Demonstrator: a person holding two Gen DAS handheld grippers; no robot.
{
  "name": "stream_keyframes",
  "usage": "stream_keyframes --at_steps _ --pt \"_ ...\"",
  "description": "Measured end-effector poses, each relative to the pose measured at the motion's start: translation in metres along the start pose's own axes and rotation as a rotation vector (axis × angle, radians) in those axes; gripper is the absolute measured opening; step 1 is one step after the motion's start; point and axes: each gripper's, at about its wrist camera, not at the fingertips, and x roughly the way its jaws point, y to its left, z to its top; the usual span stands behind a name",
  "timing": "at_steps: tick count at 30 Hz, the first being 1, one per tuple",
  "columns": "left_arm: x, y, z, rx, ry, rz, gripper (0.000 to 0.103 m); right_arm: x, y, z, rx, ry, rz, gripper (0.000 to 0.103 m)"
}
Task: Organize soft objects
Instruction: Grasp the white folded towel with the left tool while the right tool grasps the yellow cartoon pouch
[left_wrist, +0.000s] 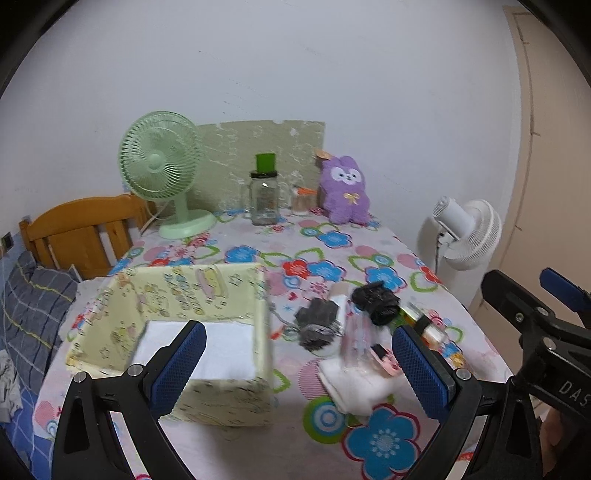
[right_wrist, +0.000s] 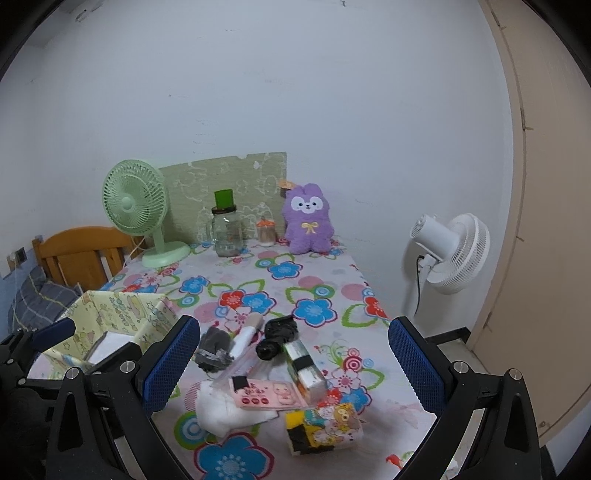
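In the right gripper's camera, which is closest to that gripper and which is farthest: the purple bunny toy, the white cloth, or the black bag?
From the right gripper:
1. White cloth, low in the view, just left of centre.
2. Black bag, mid-table, behind the cloth.
3. Purple bunny toy, upright at the table's far end by the wall.

I am seeing a green desk fan (right_wrist: 135, 206) standing at the upper left of the flowered tablecloth (right_wrist: 314, 284), with a glass jar (right_wrist: 228, 232) just right of it. A white pedestal fan (right_wrist: 454, 254) is sitting at the right, off the table. A wooden headboard (left_wrist: 79, 229) is showing at the left.
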Motion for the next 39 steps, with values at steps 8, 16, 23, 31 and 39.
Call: stream_keyframes --at_steps 8,16,23,31,39 --pt "0.01 -0.028 -0.015 0.016 0.023 -0.049 0.102 0.007 -0.022 -0.016 0.031 0.018 -0.009 0.103" --pt "0.028 -0.045 -0.026 0.009 0.058 -0.053 0.101 0.018 -0.035 -0.032 0.039 0.048 -0.012 0.102" --pt "0.053 -0.057 -0.04 0.038 0.116 -0.026 0.101 0.035 -0.04 -0.049 0.019 0.099 -0.022 0.102" --pt "0.074 -0.062 -0.056 0.076 0.168 0.002 0.098 0.06 -0.038 -0.068 -0.01 0.168 -0.005 0.102" --pt "0.089 -0.057 -0.068 0.08 0.205 0.022 0.098 0.078 -0.032 -0.082 -0.023 0.232 0.002 0.101"
